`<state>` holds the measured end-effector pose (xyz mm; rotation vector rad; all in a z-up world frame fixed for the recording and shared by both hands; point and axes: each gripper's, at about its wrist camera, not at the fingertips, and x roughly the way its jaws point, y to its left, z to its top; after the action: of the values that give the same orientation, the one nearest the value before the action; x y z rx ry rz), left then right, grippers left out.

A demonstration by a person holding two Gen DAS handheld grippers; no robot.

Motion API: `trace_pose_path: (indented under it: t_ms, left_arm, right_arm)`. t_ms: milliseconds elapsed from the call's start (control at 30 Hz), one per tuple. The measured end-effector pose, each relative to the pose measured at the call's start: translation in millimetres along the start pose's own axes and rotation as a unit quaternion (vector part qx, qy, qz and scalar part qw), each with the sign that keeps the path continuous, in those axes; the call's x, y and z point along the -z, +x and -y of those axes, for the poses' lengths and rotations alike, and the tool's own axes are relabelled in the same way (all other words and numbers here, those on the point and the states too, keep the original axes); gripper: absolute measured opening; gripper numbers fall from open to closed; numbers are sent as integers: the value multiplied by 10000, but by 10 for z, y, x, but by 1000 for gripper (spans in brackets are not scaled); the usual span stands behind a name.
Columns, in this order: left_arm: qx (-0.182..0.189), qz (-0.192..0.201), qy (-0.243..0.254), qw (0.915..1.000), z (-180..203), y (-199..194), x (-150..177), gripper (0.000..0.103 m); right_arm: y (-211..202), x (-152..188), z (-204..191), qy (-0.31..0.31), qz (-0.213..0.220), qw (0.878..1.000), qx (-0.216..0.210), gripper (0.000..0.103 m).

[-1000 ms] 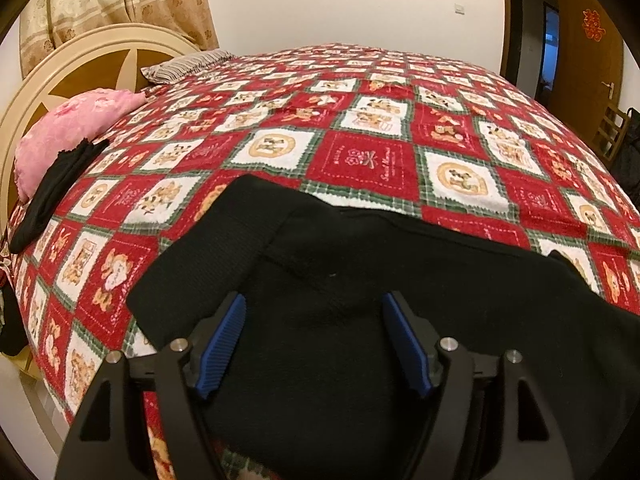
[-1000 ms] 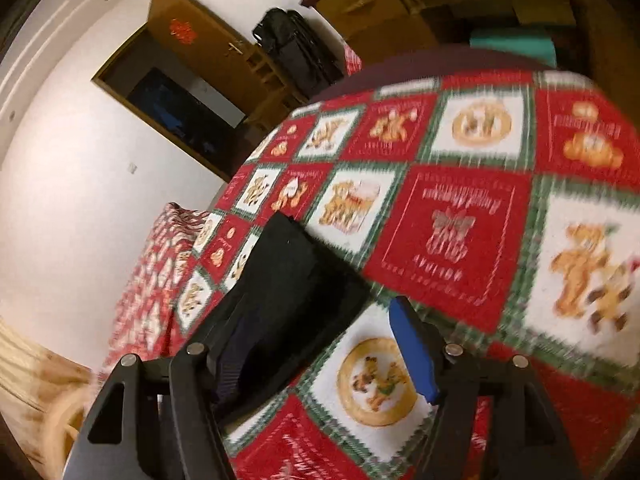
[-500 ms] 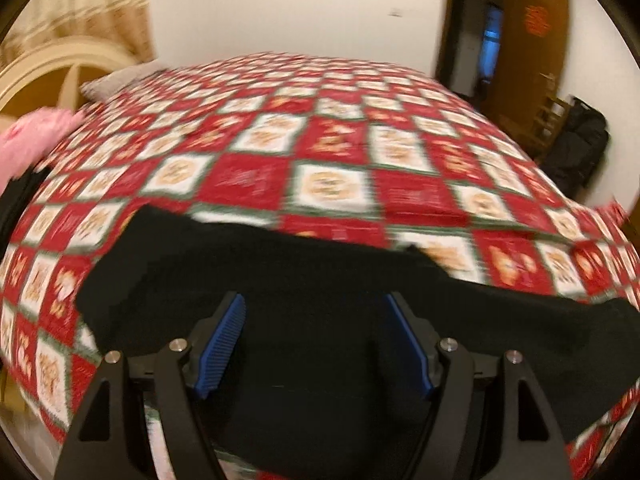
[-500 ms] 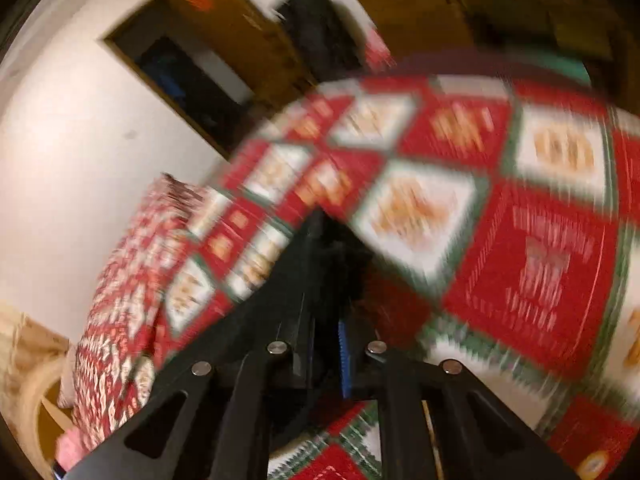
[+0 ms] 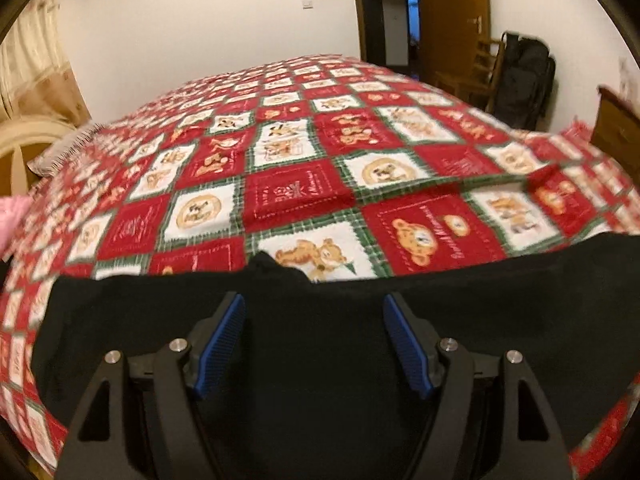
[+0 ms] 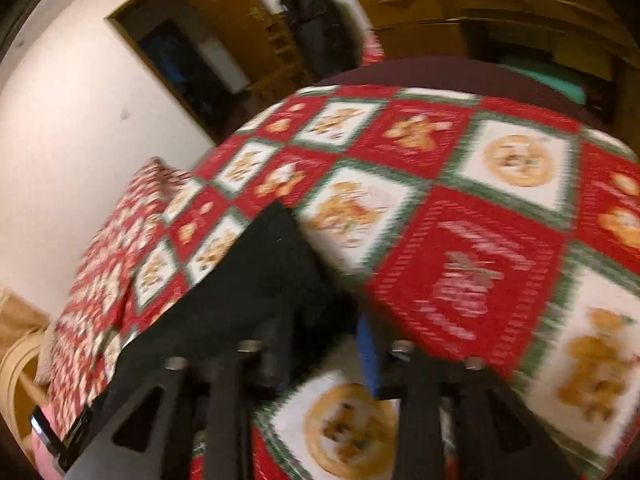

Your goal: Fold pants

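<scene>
Pants (image 5: 320, 344): black, lying flat along the near edge of the bed, spread wide from left to right under the left gripper; a small peak of cloth rises at the upper edge, just ahead of the fingers
Pants, right wrist view (image 6: 256, 276): a dark band running from the lower left up to a blunt end on the quilt – the picture is blurred, so folds cannot be made out
Left gripper (image 5: 314, 344): jaws spread wide, blue pads facing each other with only black cloth showing between them; it hovers over or rests on the pants (which of the two cannot be told), pinching nothing
Right gripper (image 6: 324, 344): at the end of the pants, left finger dark against the cloth, a blue pad (image 6: 367, 356) showing on the right finger; with the blur I cannot tell whether the jaws are apart or pinching cloth
Quilt (image 5: 300, 196): red, white and green squares with bears, covering the whole bed
Room: a wooden door (image 5: 452, 20) and a black bag (image 5: 524, 84) beyond the far side of the bed – a wooden dresser (image 6: 480, 12) in the right wrist view
</scene>
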<state>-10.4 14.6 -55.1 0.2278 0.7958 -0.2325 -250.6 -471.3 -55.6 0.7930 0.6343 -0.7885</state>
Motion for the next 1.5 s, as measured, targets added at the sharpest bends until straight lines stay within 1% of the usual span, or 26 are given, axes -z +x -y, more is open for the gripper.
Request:
trace_pose_path:
  t_ms: [67,100,133,200,233,300,367,433,467,633,733,767,800,833,867,900,933,1033,1100,1133,1200,1233,1400,1433,1467,1500]
  left_arm:
    - [-133,-108,-77,9998,-22,143,-62,75]
    - [-148,-156,-153,9997,-58,182,-88,75]
    - [-150,-181,-227,9995,-101,197,-112,75]
    - [-140,-227,-326,9991,-203,196,-152,75]
    - [-118,-221,-378,9990,-249,180,-161,75]
    - [-92,-147,-563,9983,-424,95,-189,75]
    - [-129,-34,-800,9967,-634,-17,-196,77]
    - [-205,74,-1054,9942,-833,-117,-180,81]
    - [-253,109,-1195,9925,-942,-170,-163,81]
    - [-464,124,-1475,9879,-1313,-349,-21,81]
    - [-609,70,-1573,9857,-1454,-387,63,81]
    - [-617,46,-1641,9845,-1503,-385,92,81]
    - [-614,23,-1699,9835,-1541,-375,112,81]
    - [-608,7,-1740,9829,-1572,-359,116,81]
    - [-597,-4,-1768,9824,-1596,-347,119,81]
    - [-591,-15,-1792,9820,-1610,-324,116,81]
    - [-580,-28,-1805,9819,-1605,-300,105,81]
    - [-495,-31,-1761,9831,-1563,-281,81,81]
    - [-502,-11,-1665,9848,-1509,-275,66,81]
    - [-516,-12,-1646,9850,-1499,-273,66,81]
    - [-484,-16,-1686,9845,-1487,-263,53,81]
    - [-452,-1,-1719,9841,-1483,-267,50,81]
    - [-395,46,-1752,9837,-1397,-260,12,81]
    - [-349,17,-1712,9846,-1352,-236,-4,81]
    - [-319,2,-1664,9855,-1297,-211,-17,81]
    - [-292,6,-1598,9867,-1221,-178,-28,81]
  right_arm:
    - [-247,18,-214,-388,597,9969,339,39]
    - [-325,45,-347,-646,765,9945,305,39]
    - [-398,94,-565,-998,851,9913,50,39]
    - [-427,223,-1011,-1628,685,9813,-769,39]
    - [-396,343,-1351,-2094,471,9681,-1293,39]
    - [-304,646,-1962,-2920,47,9358,-1974,39]
    - [-183,1039,-2567,-3601,-380,8960,-2572,39]
    - [-43,1461,-3162,-4251,-822,8497,-3010,39]
    - [-14,1633,-3330,-4480,-933,8335,-3095,39]
    - [331,2084,-3931,-5074,-1570,7803,-3302,39]
    - [471,2306,-4042,-5419,-1808,7577,-3155,39]
    - [477,2372,-4048,-5488,-1848,7543,-3093,38]
    - [521,2453,-4058,-5618,-1886,7492,-2959,35]
    - [582,2543,-4064,-5808,-1892,7432,-2730,23]
    - [639,2611,-4081,-5929,-1887,7395,-2568,14]
    - [623,2621,-4065,-5940,-1833,7392,-2591,13]
    - [598,2618,-4053,-5913,-1818,7395,-2654,6]
    - [537,2590,-4032,-5903,-1757,7417,-2656,5]
    - [494,2526,-4027,-5806,-1595,7520,-2683,5]
    - [462,2451,-4031,-5681,-1451,7627,-2731,5]
    - [429,2344,-4053,-5471,-1271,7779,-2817,5]
    - [434,2315,-4067,-5416,-1245,7810,-2848,5]
    - [710,2509,-4082,-5478,-1504,7789,-2658,6]
    - [712,2496,-4062,-5410,-1423,7826,-2732,9]
    - [724,2472,-4053,-5341,-1423,7876,-2725,17]
    - [740,2414,-4053,-5210,-1469,7976,-2662,23]
